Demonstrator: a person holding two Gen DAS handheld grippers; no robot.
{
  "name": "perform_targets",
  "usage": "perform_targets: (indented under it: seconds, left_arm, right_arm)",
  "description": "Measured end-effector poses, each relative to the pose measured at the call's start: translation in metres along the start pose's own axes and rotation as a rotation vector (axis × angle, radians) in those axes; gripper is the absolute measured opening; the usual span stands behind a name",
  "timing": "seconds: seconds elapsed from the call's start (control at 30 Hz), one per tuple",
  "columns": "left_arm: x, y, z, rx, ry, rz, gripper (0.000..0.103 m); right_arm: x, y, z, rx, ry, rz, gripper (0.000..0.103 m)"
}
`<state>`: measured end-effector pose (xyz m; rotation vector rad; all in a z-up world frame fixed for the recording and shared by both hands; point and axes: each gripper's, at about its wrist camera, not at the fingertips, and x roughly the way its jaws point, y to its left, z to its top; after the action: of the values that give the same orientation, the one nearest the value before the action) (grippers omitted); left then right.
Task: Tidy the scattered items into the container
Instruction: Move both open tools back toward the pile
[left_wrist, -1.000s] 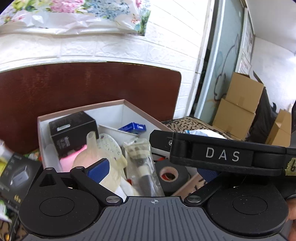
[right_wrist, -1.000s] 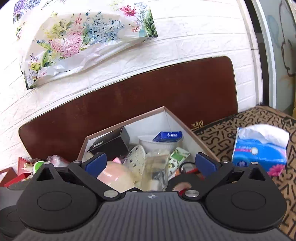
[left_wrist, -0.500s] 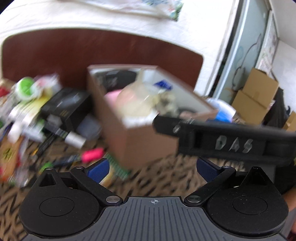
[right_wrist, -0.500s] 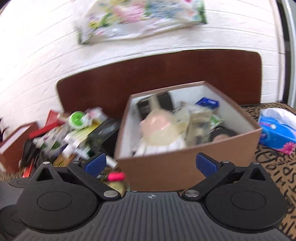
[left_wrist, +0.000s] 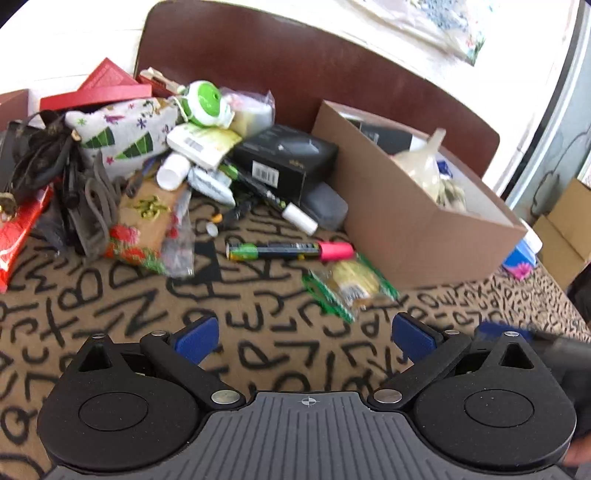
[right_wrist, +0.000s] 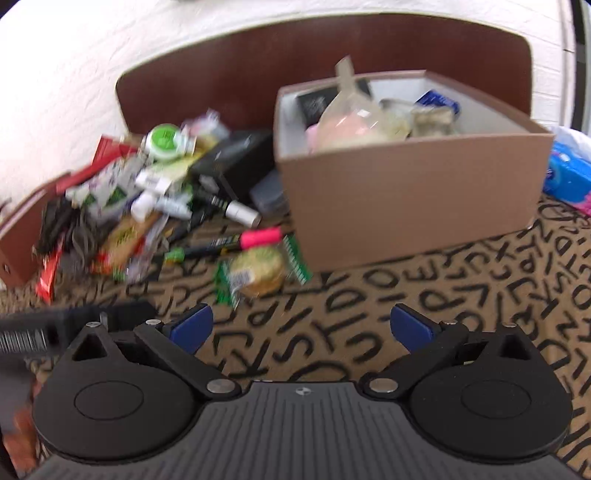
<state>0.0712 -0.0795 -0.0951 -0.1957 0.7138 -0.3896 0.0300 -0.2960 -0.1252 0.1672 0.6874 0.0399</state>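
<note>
While both my left gripper (left_wrist: 304, 334) and right gripper (right_wrist: 301, 326) hover spread and empty over the lettered cloth (left_wrist: 110, 295), the brown box (left_wrist: 417, 225) sits at one o'clock, with the pink-capped marker (left_wrist: 291, 251) and wrapped snack (left_wrist: 351, 286) at twelve.

Right wrist view motion-blurred; labels in clutter pile (right_wrist: 147, 199) unreadable. Brown box (left_wrist: 413, 221) near wall hides lower parts of its contents. Blue tissue pack (right_wrist: 569, 177) cut by right edge. Red box (left_wrist: 14, 236) cut by left edge. Black box (left_wrist: 284, 158) print too small
</note>
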Motion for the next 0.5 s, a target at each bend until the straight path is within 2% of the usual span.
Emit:
perform_targets:
  seconds: [0.17, 0.5]
  left_arm:
    - [0.014, 0.004, 0.016, 0.056, -0.033, 0.016, 0.103]
    - [0.06, 0.012, 0.053, 0.145, -0.029, -0.025, 0.097]
  right_arm:
    - [0.008, 0.019, -0.002, -0.05, 0.016, 0.035, 0.1]
    - [0.033, 0.031, 0.005, -0.074, 0.048, 0.044, 0.099]
